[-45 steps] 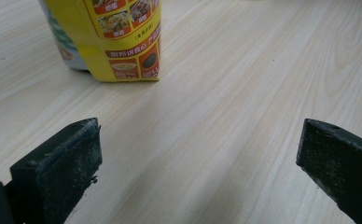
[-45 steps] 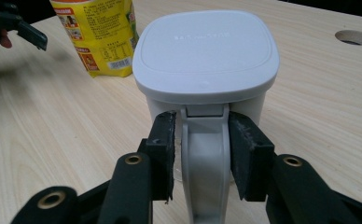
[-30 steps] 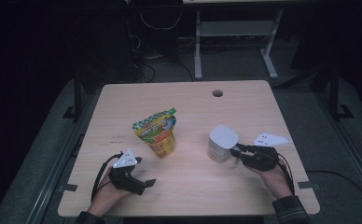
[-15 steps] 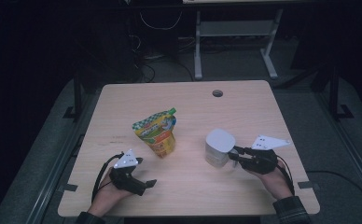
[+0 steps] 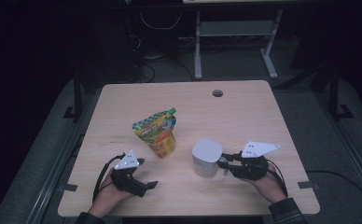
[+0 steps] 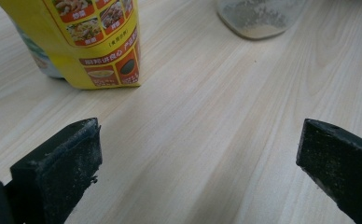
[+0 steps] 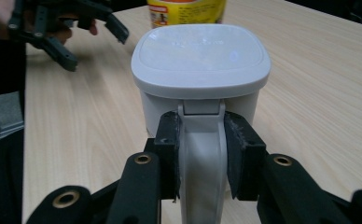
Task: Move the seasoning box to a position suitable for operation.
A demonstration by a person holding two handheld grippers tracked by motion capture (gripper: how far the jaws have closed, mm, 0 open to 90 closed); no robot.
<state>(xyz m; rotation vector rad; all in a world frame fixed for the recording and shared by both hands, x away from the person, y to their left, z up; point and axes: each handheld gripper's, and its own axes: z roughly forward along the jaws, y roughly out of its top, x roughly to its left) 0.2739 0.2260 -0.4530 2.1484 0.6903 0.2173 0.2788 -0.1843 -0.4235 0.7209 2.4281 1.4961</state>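
Right tongs (image 7: 201, 154) pinch the handle of the white lidded plastic jug (image 5: 205, 156), now dragged left toward the yellow printed stand-up pouch (image 5: 157, 133) mid-worktop (image 5: 244, 107). Left tongs (image 5: 139, 179) spread, idle.

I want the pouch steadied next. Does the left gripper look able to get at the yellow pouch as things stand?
Probably yes. The left gripper has its jaws wide open and empty, with bare table between them and the yellow pouch. The container sits off to the side, gripped by the right gripper.
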